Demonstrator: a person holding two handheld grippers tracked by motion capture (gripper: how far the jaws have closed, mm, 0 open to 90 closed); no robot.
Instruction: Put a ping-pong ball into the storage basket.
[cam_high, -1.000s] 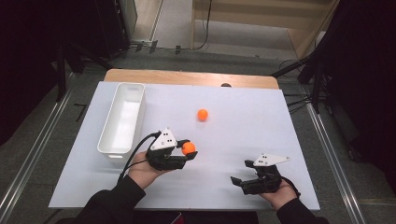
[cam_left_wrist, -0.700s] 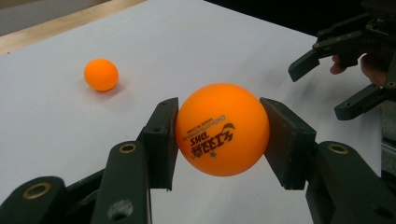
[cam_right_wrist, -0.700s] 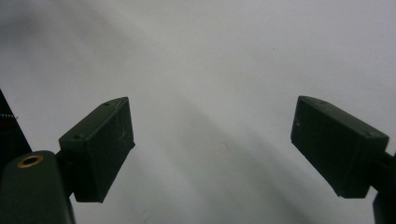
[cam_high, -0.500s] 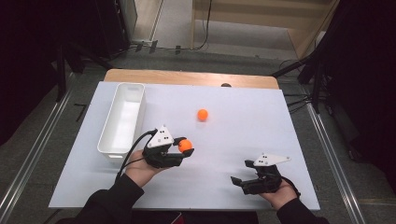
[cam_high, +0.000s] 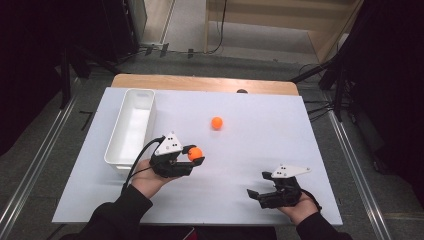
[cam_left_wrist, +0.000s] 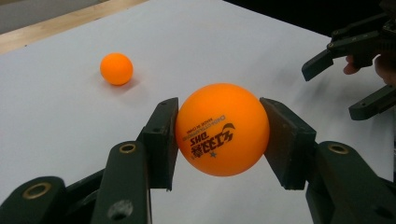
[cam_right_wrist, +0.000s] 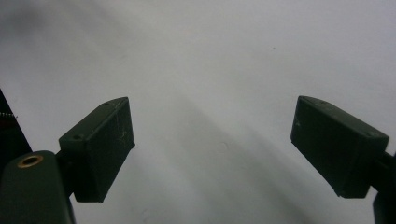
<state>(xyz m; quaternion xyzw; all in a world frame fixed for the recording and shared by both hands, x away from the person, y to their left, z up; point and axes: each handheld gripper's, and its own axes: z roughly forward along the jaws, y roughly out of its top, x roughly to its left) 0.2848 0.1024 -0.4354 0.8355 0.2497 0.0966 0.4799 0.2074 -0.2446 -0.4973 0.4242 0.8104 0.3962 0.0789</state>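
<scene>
An orange ping-pong ball with black print sits clamped between the two black jaws of my left gripper, held just above the white table right of the tray. A second orange ball lies loose on the table farther back. My right gripper rests low near the front right edge, jaws wide apart with nothing between them; it also appears at the right edge of the left gripper view as the right gripper.
A long white tray stands at the left of the white table top, close behind my left hand. A wooden strip borders the far edge. Dark floor and metal rails surround the table.
My left gripper, still holding its ball, has drifted slightly left and toward the tray. The right gripper and the loose ball have stayed put.
</scene>
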